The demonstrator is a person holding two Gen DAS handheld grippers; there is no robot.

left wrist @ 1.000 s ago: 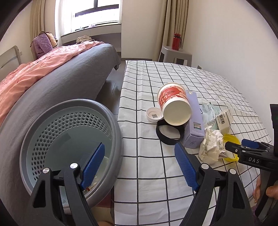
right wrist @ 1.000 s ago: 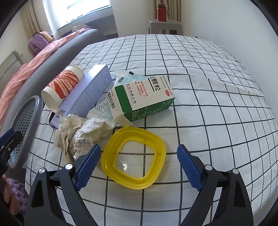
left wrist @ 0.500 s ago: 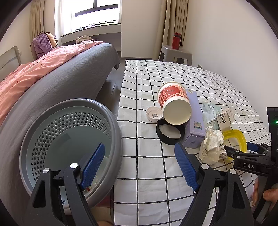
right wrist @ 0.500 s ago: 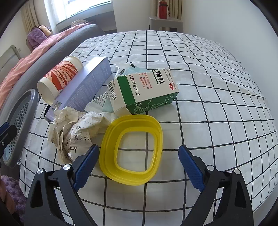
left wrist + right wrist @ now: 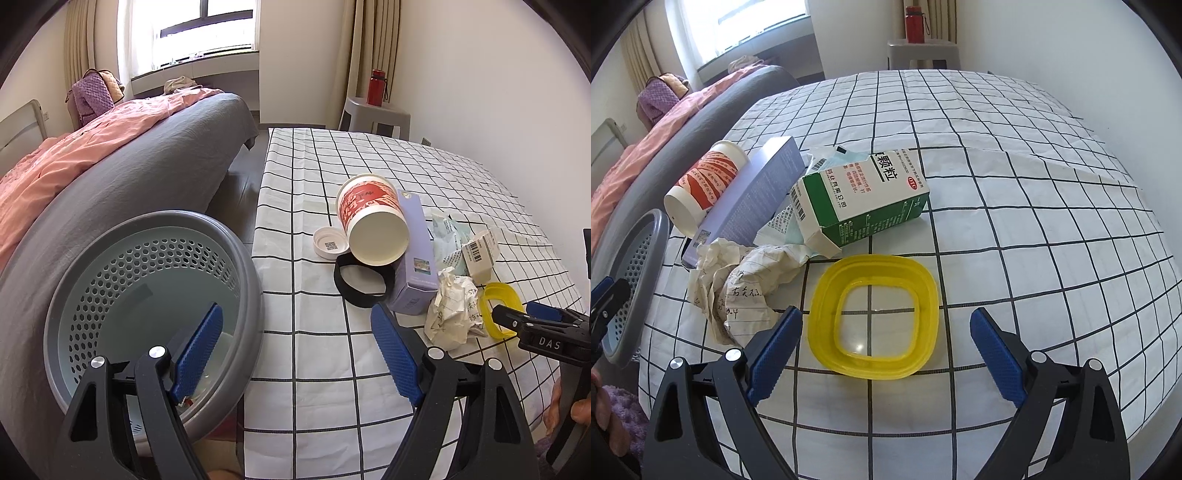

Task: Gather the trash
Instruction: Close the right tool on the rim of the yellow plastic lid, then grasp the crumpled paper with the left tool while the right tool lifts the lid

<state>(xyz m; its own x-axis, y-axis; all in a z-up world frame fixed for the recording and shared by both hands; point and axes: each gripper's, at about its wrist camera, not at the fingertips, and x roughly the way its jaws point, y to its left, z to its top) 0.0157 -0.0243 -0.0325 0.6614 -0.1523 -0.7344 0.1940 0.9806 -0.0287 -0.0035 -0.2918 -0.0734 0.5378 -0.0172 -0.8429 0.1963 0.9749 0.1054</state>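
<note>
So the trash is all in one heap on the bench (image 5: pixel 1015 229), which has a white cloth with a black grid over it. A yellow lid (image 5: pixel 873 319) with a clear middle lies flat, closest to the right gripper (image 5: pixel 886 347). That gripper's jaws are spread wide, one blue pad on each side of the lid, neither touching it, nothing held.

Just left of the lid sits a crumpled paper (image 5: pixel 738 291) with handwriting on it. Behind those two is a green and white box (image 5: pixel 860 199) on its side with one end flap open, lying on some pale printed wrappers. Next to it lies a long purple box (image 5: pixel 753 195), and a red and white paper cup (image 5: pixel 703 184) is tipped over, leaning against that box.

From the left wrist view the cup's open mouth faces the camera, with a small white cap (image 5: pixel 330 242) and a black ring (image 5: pixel 364 284) lying right by it.

The left gripper (image 5: pixel 295 350) hangs over the bench edge with its jaws also spread and empty; one pad is over the gray basket (image 5: pixel 236 280), the other over the cloth. The basket sits just beside the bench, between it and a bed (image 5: pixel 122 166) with a pink blanket. There are a few small bits at the bottom of the basket, but it's hard to tell what they are.
</note>
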